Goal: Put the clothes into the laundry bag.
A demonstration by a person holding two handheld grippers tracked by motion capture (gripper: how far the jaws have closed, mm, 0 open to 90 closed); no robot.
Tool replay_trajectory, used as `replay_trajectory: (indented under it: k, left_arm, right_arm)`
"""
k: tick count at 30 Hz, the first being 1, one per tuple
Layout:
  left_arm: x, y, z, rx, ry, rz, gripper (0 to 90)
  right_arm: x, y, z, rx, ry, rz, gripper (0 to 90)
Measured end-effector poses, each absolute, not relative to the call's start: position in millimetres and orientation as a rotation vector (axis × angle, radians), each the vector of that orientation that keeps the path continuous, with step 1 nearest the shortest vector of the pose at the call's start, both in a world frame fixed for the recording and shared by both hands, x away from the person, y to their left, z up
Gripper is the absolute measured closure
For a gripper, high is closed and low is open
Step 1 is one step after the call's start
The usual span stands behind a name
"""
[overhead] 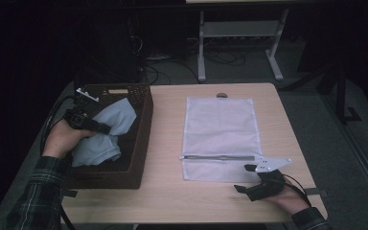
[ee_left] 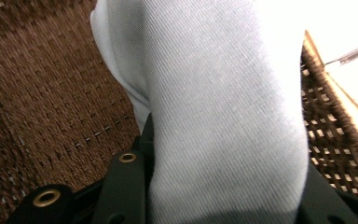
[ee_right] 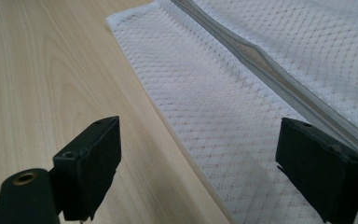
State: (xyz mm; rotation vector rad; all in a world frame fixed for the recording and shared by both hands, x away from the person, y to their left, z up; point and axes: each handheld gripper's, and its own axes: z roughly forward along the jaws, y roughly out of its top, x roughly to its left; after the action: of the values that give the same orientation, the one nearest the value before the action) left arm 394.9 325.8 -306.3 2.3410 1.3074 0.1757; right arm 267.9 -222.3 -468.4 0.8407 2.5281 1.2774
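wooden table, wicker basket left, mesh bag right, dim room

Pale blue cloth clamped between black jaws, brown woven basket behind and beside it

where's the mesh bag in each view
High view: the mesh bag lies flat on the table, right of the basket, its zipper near the front.
Left gripper view: no mesh bag here; the blue cloth sits between the jaws over the basket weave.
Right gripper view: the bag's corner lies ahead between the open jaws.
Shared landmark: the zipper, seen in the high and right gripper views.
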Motion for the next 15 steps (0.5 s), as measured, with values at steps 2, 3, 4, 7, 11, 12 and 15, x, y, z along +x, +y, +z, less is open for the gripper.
replay_trajectory:
  k: [2, 3, 4, 7, 11, 12, 15]
  left_arm:
    - [393, 322, -300, 2.347, 1.291, 0.186, 61.9]
    - [392, 321, -296, 2.344, 1.283, 0.190, 61.9]
    - [390, 318, -290, 2.339, 1.270, 0.191, 62.0]
    - [388, 312, -282, 2.331, 1.239, 0.191, 62.0]
    - [386, 305, -275, 2.340, 1.210, 0.191, 62.0]
    - [386, 303, -272, 2.344, 1.198, 0.192, 62.0]
    - [384, 296, -265, 2.343, 1.163, 0.187, 62.0]
  right_arm:
    - [268, -222, -468, 0.840, 2.528, 1.278, 13.7]
    - [268, -222, -468, 0.839, 2.528, 1.278, 13.7]
    - [268, -222, -468, 0.839, 2.528, 1.278, 13.7]
    - [268, -222, -468, 0.840, 2.528, 1.279, 13.8]
    - [268, -222, -468, 0.838, 2.527, 1.279, 13.8]
    - [268, -222, -468, 0.839, 2.527, 1.278, 13.7]
    - [268, -222, -468, 0.842, 2.525, 1.279, 13.7]
